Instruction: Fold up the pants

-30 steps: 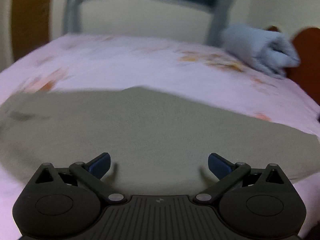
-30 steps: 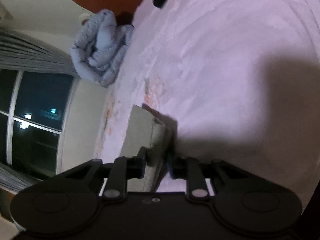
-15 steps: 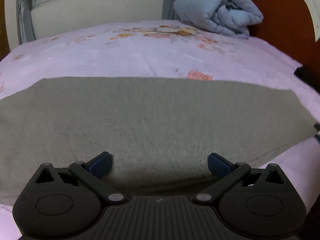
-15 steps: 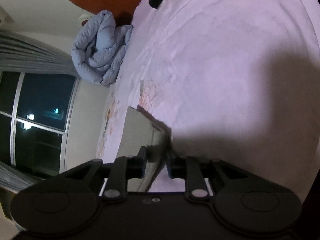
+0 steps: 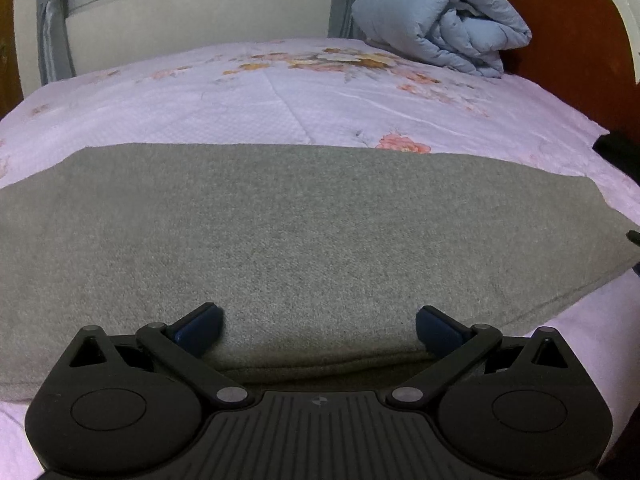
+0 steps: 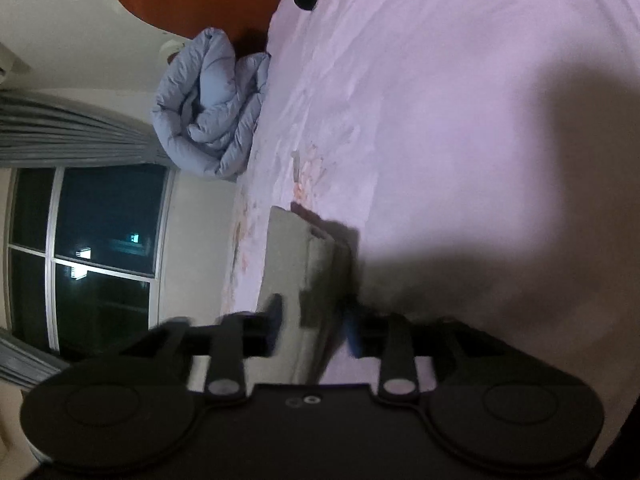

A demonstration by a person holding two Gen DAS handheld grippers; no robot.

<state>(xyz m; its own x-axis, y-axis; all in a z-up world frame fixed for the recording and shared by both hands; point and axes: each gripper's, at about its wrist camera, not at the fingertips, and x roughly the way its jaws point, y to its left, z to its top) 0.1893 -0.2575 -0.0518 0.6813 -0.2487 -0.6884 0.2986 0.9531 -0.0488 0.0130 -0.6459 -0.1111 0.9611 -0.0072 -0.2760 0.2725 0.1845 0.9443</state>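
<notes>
The grey-green pants point(image 5: 304, 232) lie folded flat in a long band across the pink floral bedsheet point(image 5: 280, 96). My left gripper point(image 5: 319, 326) is open and empty, its blue-tipped fingers point(image 5: 200, 322) resting at the near edge of the pants. In the right wrist view, rolled sideways, the end of the pants point(image 6: 304, 264) lies between the spread fingers of my right gripper point(image 6: 316, 324), which is open around the cloth edge.
A rolled light-blue duvet point(image 5: 444, 28) lies at the head of the bed by the brown headboard point(image 5: 580, 28). A dark object point(image 5: 618, 152) sits at the bed's right edge. A window point(image 6: 92, 248) and grey curtains lie beyond the bed.
My right gripper was shut on the pants' end and has opened, letting go. My left gripper has swung right and lowered to the pants' near edge, staying open.
</notes>
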